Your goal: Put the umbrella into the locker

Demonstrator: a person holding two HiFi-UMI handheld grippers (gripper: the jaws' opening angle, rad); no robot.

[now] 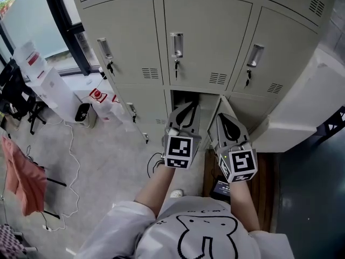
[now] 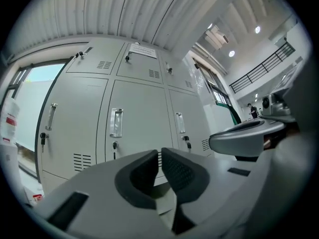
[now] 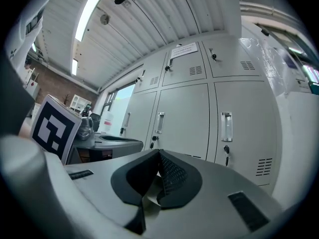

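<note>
No umbrella shows in any view. Grey lockers (image 1: 207, 42) fill the head view, their upper doors closed, each with a handle and a key. In the lower row a dark opening (image 1: 182, 97) shows just beyond my left gripper (image 1: 183, 109). Its jaws stand almost together, with only a thin slit and nothing between them (image 2: 159, 153). Beside it, my right gripper (image 1: 229, 120) is shut and empty too, its pads meeting at the tips (image 3: 158, 154). Both point level at the locker wall, close to it, and each sees closed doors ahead.
A white cabinet (image 1: 307, 107) juts out at the right of the lockers. At the left stand white boxes (image 1: 51, 88), a small black bin (image 1: 82, 113), an orange cloth (image 1: 21, 177) on a stand, and cables (image 1: 73, 161) across the floor. A window (image 1: 32, 20) is at the far left.
</note>
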